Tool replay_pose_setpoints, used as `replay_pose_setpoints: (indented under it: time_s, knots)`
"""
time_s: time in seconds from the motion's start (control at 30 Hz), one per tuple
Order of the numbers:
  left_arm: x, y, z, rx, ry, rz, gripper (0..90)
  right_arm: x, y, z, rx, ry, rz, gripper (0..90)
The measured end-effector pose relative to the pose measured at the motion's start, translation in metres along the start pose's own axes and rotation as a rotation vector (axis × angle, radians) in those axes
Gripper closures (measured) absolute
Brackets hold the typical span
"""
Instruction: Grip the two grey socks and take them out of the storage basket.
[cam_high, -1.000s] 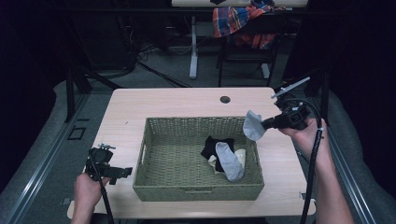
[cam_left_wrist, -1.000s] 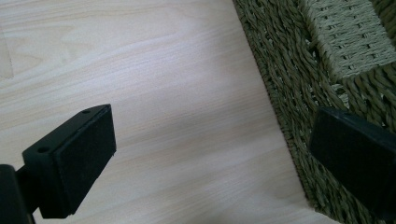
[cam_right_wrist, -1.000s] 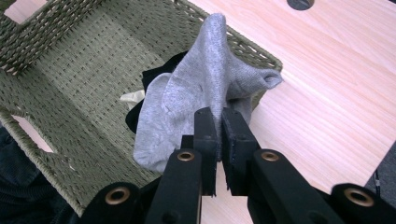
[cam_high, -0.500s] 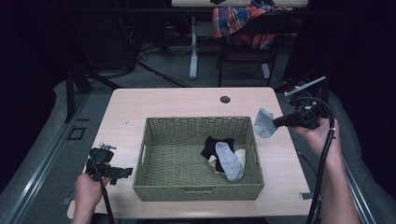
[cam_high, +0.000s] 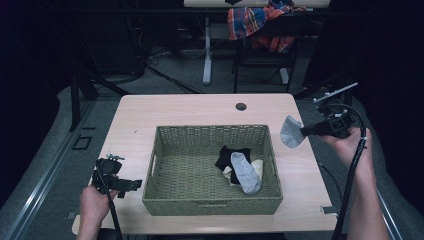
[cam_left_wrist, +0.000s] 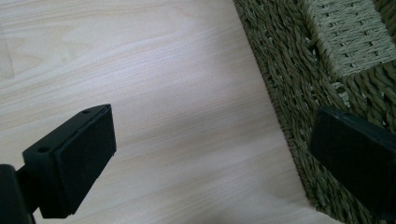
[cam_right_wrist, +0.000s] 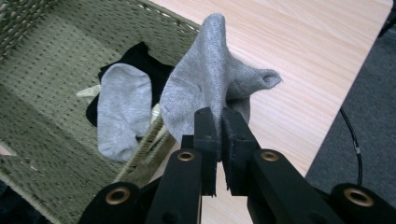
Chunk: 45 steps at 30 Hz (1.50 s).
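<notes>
A limp light-grey sock (cam_high: 290, 132) is pinched between the closed jaws of the right hand-held gripper (cam_high: 303, 132), which is seen at the right of the high view, held off the right rim of the olive-green woven rectangular basket (cam_high: 165, 155) and above the right edge of the pale wooden desk (cam_high: 180, 110). In the right gripper view the same sock (cam_right_wrist: 210, 88) is seen clamped at the jaw tips in the middle of the frame, its cuff hanging open toward the right, with the basket at the left of the frame.

Inside the basket, in its right half, a second light-grey sock (cam_high: 246, 172) is laid over a black sock (cam_high: 227, 156), and a scrap of cream cloth (cam_high: 257, 166) is visible beside them.

The left hand-held gripper (cam_high: 135, 185) is held at the lower left of the high view, just beside the left wall of the basket. In the left gripper view its jaws are seen standing wide apart with nothing between them, bare desk under one jaw and basket weave behind the other.
</notes>
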<state>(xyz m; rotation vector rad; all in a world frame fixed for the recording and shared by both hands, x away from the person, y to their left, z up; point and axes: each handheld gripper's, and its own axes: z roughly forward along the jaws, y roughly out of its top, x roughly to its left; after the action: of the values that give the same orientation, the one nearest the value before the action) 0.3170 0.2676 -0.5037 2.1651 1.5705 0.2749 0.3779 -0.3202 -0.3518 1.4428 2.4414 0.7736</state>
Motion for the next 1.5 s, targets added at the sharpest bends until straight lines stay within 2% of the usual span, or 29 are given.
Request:
replay_pose_setpoints:
  time_s: [0.23, 0.5, 0.7, 0.73, 0.8, 1.0, 1.03, 1.13, 1.17, 1.23, 1.43, 1.47, 1.5]
  knots:
    - [0.000, 0.000, 0.000, -0.002, -0.004, -0.002, 1.1, -0.013, -0.006, 0.008, 0.042, -0.032, 0.043, 85.5]
    - [-0.001, 0.000, 0.000, -0.002, -0.002, 0.001, 1.0, -0.021, -0.010, 0.018, 0.101, -0.069, 0.055, 85.5]
    - [-0.001, 0.000, 0.000, 0.000, -0.004, 0.002, 1.1, -0.027, -0.014, 0.032, 0.139, -0.078, 0.076, 85.6]
    - [-0.001, 0.000, 0.000, -0.001, -0.003, 0.002, 1.0, -0.030, -0.015, 0.036, 0.166, -0.084, 0.072, 85.6]
    - [-0.001, 0.000, 0.000, -0.001, -0.003, 0.003, 1.1, -0.032, -0.017, 0.042, 0.183, -0.089, 0.086, 85.6]
    - [0.000, 0.000, 0.000, -0.001, -0.003, 0.003, 1.1, -0.038, -0.025, 0.069, 0.259, -0.068, 0.089, 85.6]
    - [0.000, 0.000, 0.000, -0.001, -0.004, 0.003, 1.1, -0.038, -0.026, 0.073, 0.251, -0.068, 0.102, 85.6]
    - [0.000, 0.000, 0.000, -0.001, -0.005, -0.001, 1.1, -0.040, -0.029, 0.086, 0.303, -0.048, 0.098, 85.7]
    - [0.000, 0.000, 0.000, -0.002, -0.004, 0.000, 1.1, -0.040, -0.031, 0.090, 0.295, -0.048, 0.110, 85.6]
    - [0.000, 0.000, 0.000, -0.001, -0.004, 0.003, 1.1, -0.042, -0.033, 0.096, 0.321, -0.038, 0.096, 85.7]
    - [-0.001, 0.000, 0.000, -0.001, -0.004, 0.003, 1.1, -0.043, -0.039, 0.115, 0.360, -0.023, 0.110, 85.7]
    - [-0.001, 0.000, 0.000, -0.001, -0.004, 0.002, 1.1, -0.044, -0.040, 0.119, 0.388, -0.015, 0.102, 85.7]
    - [-0.001, 0.000, 0.000, 0.000, -0.004, 0.003, 1.1, -0.044, -0.042, 0.122, 0.381, -0.021, 0.109, 85.7]
